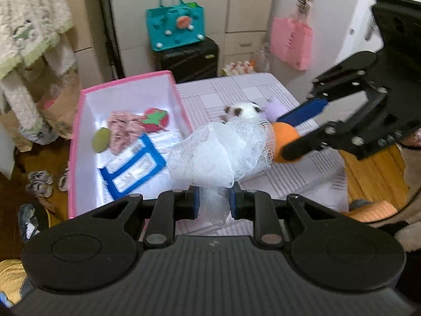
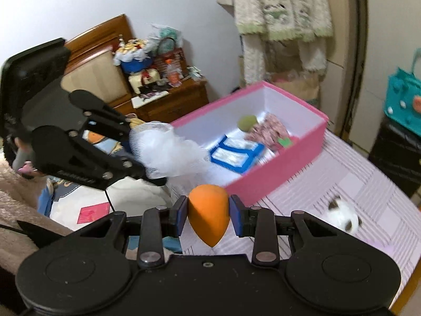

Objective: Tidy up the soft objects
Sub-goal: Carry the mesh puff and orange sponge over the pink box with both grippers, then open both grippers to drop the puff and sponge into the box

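Clamped in the left gripper [image 1: 213,202], a white mesh bath puff [image 1: 218,152] billows ahead of its pads, above the pink box [image 2: 276,181] edge. Smaller, an orange sponge [image 2: 209,216] sits pinched between the right gripper [image 2: 209,217] pads, tip toward the camera.

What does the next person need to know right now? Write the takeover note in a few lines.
Left tool: shut on the white mesh bath pouf, held up off the table.
Right tool: shut on the orange teardrop sponge, also held in the air.
Pink box: on the striped tablecloth, already holding a green puff, a pink patterned cloth, a strawberry piece and a blue-framed pack.
Left to do: drop the pouf and the sponge into the box, then collect the white-and-brown plush and the lilac item beside it, both on the cloth.
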{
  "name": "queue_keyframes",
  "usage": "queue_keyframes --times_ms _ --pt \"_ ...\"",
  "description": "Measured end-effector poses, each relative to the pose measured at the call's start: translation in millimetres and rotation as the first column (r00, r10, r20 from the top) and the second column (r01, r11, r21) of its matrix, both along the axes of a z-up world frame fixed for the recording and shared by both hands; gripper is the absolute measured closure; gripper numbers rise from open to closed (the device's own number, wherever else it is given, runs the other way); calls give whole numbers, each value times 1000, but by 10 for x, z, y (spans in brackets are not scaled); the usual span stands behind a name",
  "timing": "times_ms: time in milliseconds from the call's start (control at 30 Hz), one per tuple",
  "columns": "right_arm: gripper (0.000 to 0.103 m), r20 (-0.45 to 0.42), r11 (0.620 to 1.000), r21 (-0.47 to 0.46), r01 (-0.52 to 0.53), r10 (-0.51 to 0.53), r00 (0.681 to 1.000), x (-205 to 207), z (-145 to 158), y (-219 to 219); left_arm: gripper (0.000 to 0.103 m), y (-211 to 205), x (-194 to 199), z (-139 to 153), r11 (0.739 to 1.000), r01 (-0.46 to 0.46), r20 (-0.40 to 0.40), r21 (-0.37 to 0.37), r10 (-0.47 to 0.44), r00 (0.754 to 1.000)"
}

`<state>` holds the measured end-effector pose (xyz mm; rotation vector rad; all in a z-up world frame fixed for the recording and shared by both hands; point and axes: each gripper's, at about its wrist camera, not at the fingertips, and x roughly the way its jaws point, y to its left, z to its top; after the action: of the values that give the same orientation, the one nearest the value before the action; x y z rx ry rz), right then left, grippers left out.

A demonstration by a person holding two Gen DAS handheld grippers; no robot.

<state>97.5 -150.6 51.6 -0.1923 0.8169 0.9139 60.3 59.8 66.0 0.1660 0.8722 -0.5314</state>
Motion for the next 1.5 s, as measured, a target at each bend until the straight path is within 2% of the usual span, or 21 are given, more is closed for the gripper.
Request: queue_keyframes --times_ms 133,300,433,600,733,833,967,1100,1233,1400,1467,1500 --pt "64 20 999 18 -40 39 999 61 126 185 82 188 141 45 998 -64 25 9 63 998" --pt "64 37 997 11 -80 79 996 238 254 424 82 371 299 149 989 -143 114 42 137 984" --pt "64 48 996 5 -86 85 995 456 286 612 82 489 490 124 979 -190 157 69 178 972" --pt "64 50 999 -24 -47 48 998 831 146 822 82 586 896 -129 974 -210 113 84 200 973" --pt "64 13 998 -57 -11 12 1000 1150 -76 958 82 576 1150 -310 958 -245 174 149 218 960" --pt "64 15 995 -104 15 -14 1000 1340 -242 1042 82 564 1311 -351 953 -251 217 171 212 953" --pt "64 12 987 -159 33 -31 999 1525 -413 1116 82 548 1507 -431 960 -222 203 168 187 961" --pt "64 18 972 -231 45 -41 999 1699 -604 1204 81 539 1723 -641 963 -202 117 181 182 976" --pt "63 -2 961 -273 51 -54 999 1868 -799 1239 81 497 1780 -801 961 -176 90 211 160 983" --pt "60 7 959 -273 82 -83 997 1959 -911 1254 70 523 1753 -823 949 -214 131 230 188 973" --pt "56 12 962 -255 92 -92 996 1956 -906 1241 66 539 1734 -807 957 -200 110 209 180 977" --pt "54 8 965 -246 93 -94 996 1962 -895 1229 59 549 1750 -795 961 -198 96 194 182 979"
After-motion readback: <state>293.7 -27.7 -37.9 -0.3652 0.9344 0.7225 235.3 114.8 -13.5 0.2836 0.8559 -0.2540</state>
